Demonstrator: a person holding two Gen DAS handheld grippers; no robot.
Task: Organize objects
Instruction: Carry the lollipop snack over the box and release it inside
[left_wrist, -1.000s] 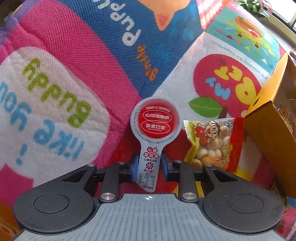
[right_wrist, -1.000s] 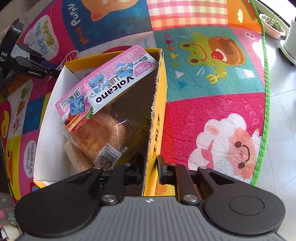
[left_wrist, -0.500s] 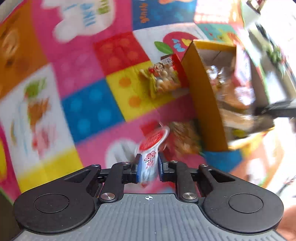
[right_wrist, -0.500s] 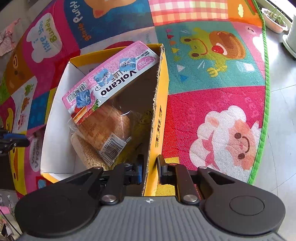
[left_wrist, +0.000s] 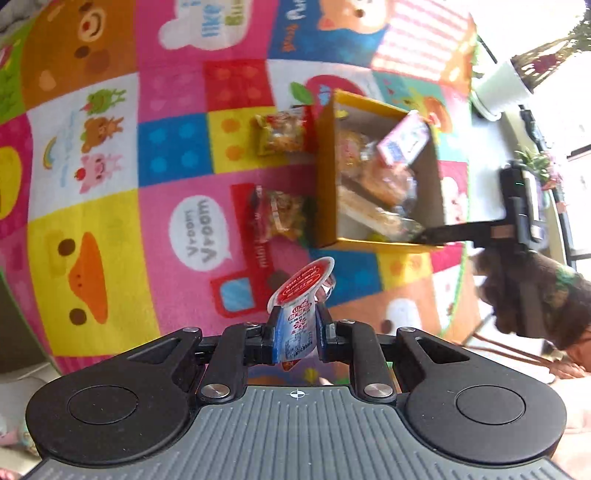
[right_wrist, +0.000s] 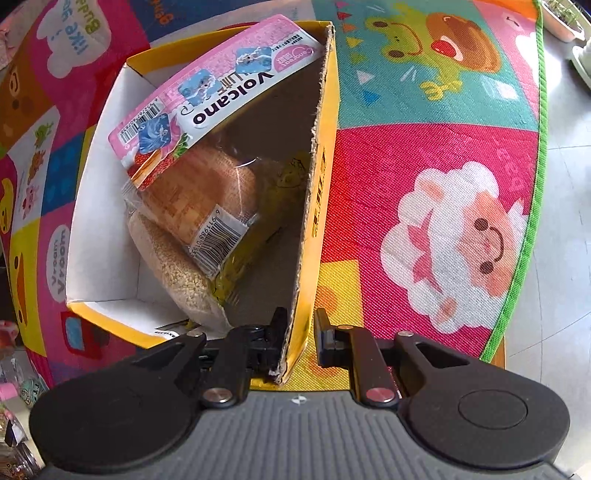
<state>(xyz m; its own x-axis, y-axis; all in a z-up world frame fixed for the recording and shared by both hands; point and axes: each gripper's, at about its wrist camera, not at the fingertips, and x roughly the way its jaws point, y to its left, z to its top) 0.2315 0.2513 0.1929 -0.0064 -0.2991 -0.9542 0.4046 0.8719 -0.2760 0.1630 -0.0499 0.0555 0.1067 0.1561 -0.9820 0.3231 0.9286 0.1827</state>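
Pinching a small jelly cup (left_wrist: 301, 314) with a round red foil lid, the left claw (left_wrist: 295, 334) hangs above the woven mat (left_wrist: 110, 206). Two crinkly snack packets (left_wrist: 282, 133) lie beside one yellow cardboard box (right_wrist: 321, 192); the right claw (right_wrist: 299, 332) clamps its wall, plastic-wrapped breads (right_wrist: 199, 192) inside.

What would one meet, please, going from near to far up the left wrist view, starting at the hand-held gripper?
Left hand-held gripper → red-lidded jelly cup it holds → nearer snack packet → farther snack packet.
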